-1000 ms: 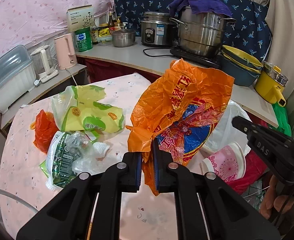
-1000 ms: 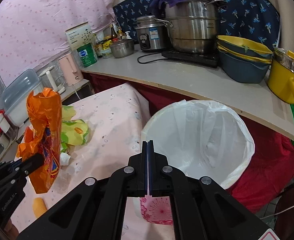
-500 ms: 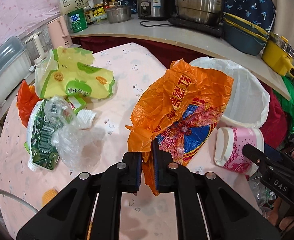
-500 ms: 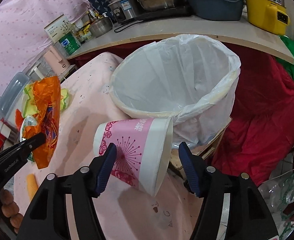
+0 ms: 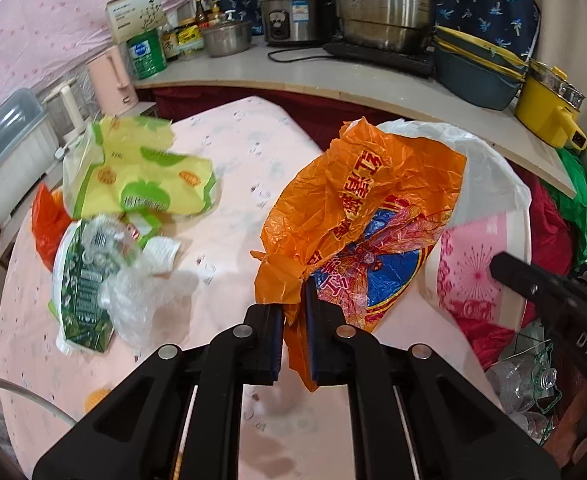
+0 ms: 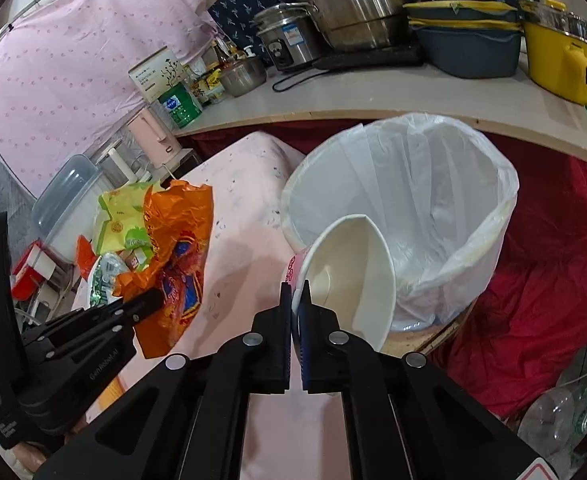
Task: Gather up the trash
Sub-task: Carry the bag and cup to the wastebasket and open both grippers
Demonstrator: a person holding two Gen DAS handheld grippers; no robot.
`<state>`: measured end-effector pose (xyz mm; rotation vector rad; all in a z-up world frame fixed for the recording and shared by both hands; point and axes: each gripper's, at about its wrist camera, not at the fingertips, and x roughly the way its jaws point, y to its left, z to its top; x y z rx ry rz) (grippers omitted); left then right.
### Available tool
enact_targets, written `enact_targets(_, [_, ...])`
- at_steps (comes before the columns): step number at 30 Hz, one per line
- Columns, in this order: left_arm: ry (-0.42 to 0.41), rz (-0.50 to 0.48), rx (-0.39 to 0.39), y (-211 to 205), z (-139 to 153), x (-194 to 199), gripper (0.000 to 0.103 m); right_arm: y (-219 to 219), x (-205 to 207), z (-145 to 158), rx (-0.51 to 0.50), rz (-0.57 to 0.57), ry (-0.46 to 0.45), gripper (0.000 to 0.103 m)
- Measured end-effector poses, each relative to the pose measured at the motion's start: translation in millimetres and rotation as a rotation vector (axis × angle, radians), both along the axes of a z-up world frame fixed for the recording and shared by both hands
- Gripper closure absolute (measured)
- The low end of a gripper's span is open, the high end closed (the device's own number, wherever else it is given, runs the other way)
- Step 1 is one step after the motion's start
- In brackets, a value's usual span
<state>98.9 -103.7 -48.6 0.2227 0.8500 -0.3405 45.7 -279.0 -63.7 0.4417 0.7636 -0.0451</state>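
My left gripper (image 5: 293, 312) is shut on a crumpled orange plastic bag (image 5: 357, 216) and holds it above the pink table, left of the bin; the bag also shows in the right wrist view (image 6: 173, 248). My right gripper (image 6: 295, 304) is shut on the rim of a pink and white paper cup (image 6: 345, 272), held tilted at the near edge of the white-lined trash bin (image 6: 413, 208). The cup (image 5: 477, 264) and bin (image 5: 489, 184) also show in the left wrist view.
On the pink table (image 5: 245, 152) lie a yellow-green wrapper (image 5: 145, 176), a green packet (image 5: 81, 288), clear plastic film (image 5: 141, 296) and a red-orange bag (image 5: 45, 224). A counter (image 5: 333, 76) with pots stands behind. Red cloth (image 6: 533, 288) and empty bottles (image 6: 561, 416) lie right of the bin.
My right gripper was open around the cup and is now shut on its rim, the cup's mouth turned toward me. The left gripper still holds the orange bag beside the bin.
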Motion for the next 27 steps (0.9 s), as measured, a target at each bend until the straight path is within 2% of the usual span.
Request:
enact_targets(9, [-0.032, -0.088, -0.018, -51, 18, 22, 0.094, -43, 25, 45, -0.106, -0.098, -0.09, 0.099])
enact_targets(16, [0.011, -0.132, -0.039, -89, 10, 47, 0.092, -68, 49, 45, -0.123, -0.142, -0.074, 0.098])
enact_targets(18, [0.036, -0.146, -0.052, -95, 7, 53, 0.087, -70, 54, 43, -0.125, -0.15, -0.07, 0.095])
enact_targets(20, [0.057, -0.153, -0.07, -97, 4, 58, 0.073, -72, 58, 41, -0.13, -0.157, -0.066, 0.09])
enact_targets(22, [0.049, -0.148, -0.077, -96, 5, 59, 0.063, -74, 59, 42, -0.131, -0.163, -0.07, 0.074])
enact_targets(24, [0.034, -0.144, -0.081, -95, 8, 61, 0.053, -74, 58, 44, -0.133, -0.173, -0.083, 0.067])
enact_targets(27, [0.025, -0.133, -0.085, -89, 11, 61, 0.052, -73, 57, 50, -0.138, -0.177, -0.095, 0.065])
